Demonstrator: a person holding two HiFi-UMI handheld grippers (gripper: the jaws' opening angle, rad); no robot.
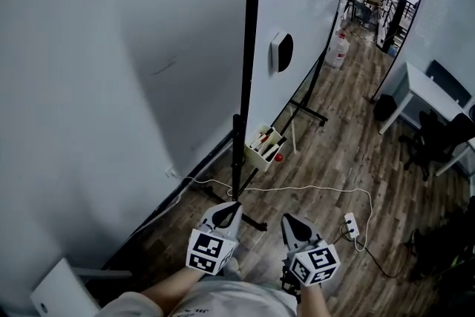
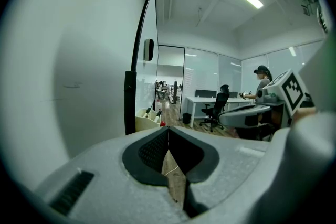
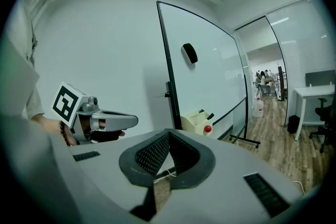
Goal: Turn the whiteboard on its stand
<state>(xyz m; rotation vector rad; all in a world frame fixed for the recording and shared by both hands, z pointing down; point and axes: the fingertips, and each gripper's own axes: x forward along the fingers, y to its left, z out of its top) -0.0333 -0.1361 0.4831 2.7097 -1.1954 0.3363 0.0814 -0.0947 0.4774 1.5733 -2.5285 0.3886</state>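
Observation:
The whiteboard (image 1: 297, 4) stands nearly edge-on ahead of me, its black frame edge (image 1: 252, 48) running up the middle of the head view. A black eraser (image 1: 282, 52) sticks to its face, and a cream tray (image 1: 263, 147) with markers hangs low on it. My left gripper (image 1: 231, 206) and right gripper (image 1: 289, 219) are side by side below the board's near edge, apart from it, both shut with nothing held. The left gripper view looks over shut jaws (image 2: 168, 128) at the frame edge (image 2: 139, 44). The right gripper view looks over shut jaws (image 3: 169, 132) at the board's face (image 3: 210, 76) and the left gripper (image 3: 131, 121).
A grey wall (image 1: 111, 85) runs along the left. A white cable (image 1: 312, 191) and a power strip (image 1: 351, 225) lie on the wood floor. The stand's foot (image 1: 308, 111) juts out. A white desk (image 1: 430, 89), an office chair (image 1: 434, 141) and a water bottle (image 1: 339, 50) stand further off.

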